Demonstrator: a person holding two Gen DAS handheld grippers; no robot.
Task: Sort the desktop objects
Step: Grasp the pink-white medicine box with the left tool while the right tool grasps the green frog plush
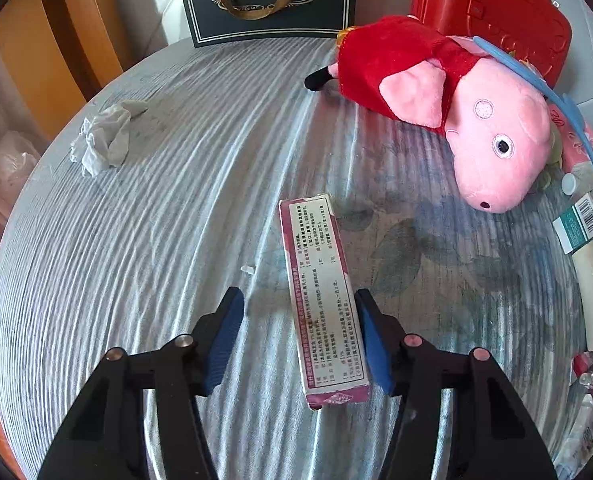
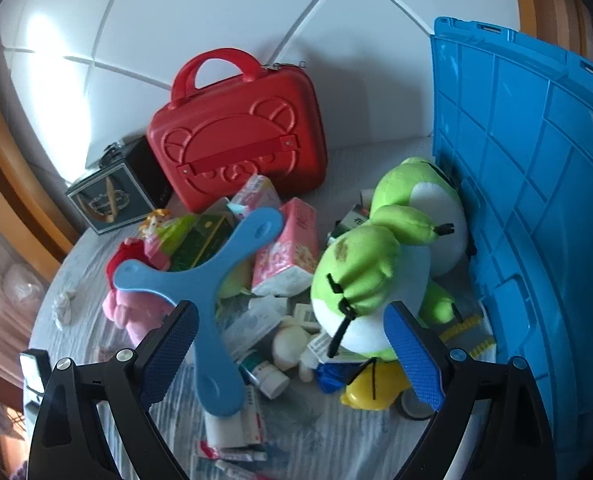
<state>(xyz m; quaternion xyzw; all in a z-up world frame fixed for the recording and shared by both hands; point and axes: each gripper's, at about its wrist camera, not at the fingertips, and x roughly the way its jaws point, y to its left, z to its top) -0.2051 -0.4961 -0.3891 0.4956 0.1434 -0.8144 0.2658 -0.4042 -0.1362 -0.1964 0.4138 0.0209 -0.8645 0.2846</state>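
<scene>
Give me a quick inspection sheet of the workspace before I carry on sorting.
Surface: round table under a wrinkled clear cover.
Job's things: long pink carton lying flat, alone; pink pig plush lying down; green frog plush against the blue crate.
Clutter: blue boomerang, tissue packs, small bottles and tubes piled together; crumpled tissue apart.
Grippers: left hand-held gripper straddles the carton, one pad touching, the other clear; right hand-held gripper open, empty, over the pile.
Cables: nothing seen.
Surroundings: red case, dark gift bag, white tiled wall.
</scene>
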